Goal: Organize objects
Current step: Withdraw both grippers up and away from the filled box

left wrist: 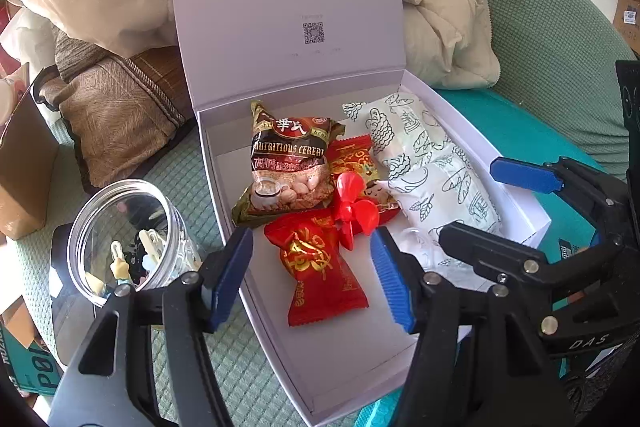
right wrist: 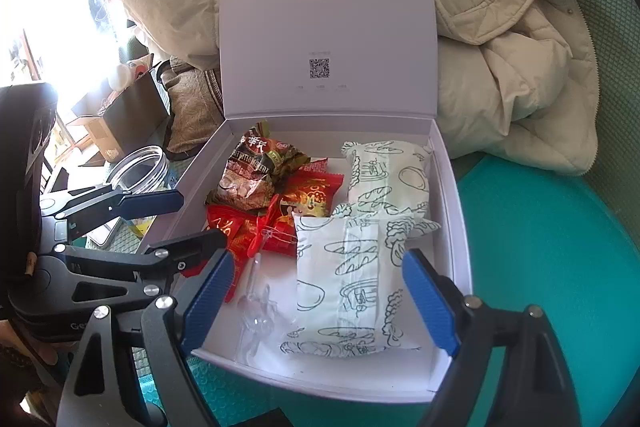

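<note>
We see a green quilted sofa cover (left wrist: 224, 359) carrying most things, with a teal ribbed mat (right wrist: 532, 267) spread over part of it. An open white cardboard box (left wrist: 352, 359) lies partly on the mat. Beside the box on the green cover stands a clear plastic jar (left wrist: 120, 231). Farther back lie a brown woven cushion (left wrist: 120, 123) and a cream padded jacket (right wrist: 500, 67).

Matt white card box (left wrist: 224, 163), glossy red foil wrappers (left wrist: 320, 267), clear smooth plastic jar (left wrist: 120, 227), quilted beige cloth jacket (right wrist: 500, 67), ribbed blue gripper pads (right wrist: 430, 301).
</note>
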`<state>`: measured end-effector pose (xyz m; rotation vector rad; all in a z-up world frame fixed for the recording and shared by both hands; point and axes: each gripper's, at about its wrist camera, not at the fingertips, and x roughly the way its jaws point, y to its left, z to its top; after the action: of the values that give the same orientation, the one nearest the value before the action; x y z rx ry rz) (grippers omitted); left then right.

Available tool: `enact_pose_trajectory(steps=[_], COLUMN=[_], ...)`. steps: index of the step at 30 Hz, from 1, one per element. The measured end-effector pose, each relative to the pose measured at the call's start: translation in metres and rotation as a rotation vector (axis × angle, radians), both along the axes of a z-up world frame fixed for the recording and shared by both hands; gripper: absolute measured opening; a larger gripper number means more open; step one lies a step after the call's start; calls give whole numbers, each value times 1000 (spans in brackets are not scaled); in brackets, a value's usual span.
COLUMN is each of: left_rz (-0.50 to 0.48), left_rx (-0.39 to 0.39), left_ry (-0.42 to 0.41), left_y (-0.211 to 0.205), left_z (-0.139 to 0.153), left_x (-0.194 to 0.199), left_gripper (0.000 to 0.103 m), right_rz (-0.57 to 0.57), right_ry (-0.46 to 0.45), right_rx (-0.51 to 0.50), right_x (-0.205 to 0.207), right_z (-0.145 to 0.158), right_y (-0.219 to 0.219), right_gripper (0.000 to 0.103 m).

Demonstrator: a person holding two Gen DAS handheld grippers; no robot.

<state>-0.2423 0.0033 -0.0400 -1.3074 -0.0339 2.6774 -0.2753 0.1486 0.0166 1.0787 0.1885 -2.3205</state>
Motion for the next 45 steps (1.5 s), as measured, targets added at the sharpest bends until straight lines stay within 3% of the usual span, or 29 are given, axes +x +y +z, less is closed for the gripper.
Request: enact_pose_trajectory(steps=[17, 20, 29, 45], left_rz=[102, 125, 159, 173], left_rx=[-43, -25, -33, -41], left_ry=[53, 62, 88, 175], left_y=[-13, -18, -28, -22], left_z=[37, 47, 82, 144], left_x=[16, 16, 29, 104], left_gripper=[86, 88, 89, 89], right_rz=[-51, -84, -109, -131], right_ry=[70, 76, 126, 211], right_rx=[49, 44, 21, 35], right_x=[9, 6, 21, 99], right_z=[35, 45, 90, 151], right_y=[6, 9, 18, 28], right_gripper=[87, 92, 101, 101])
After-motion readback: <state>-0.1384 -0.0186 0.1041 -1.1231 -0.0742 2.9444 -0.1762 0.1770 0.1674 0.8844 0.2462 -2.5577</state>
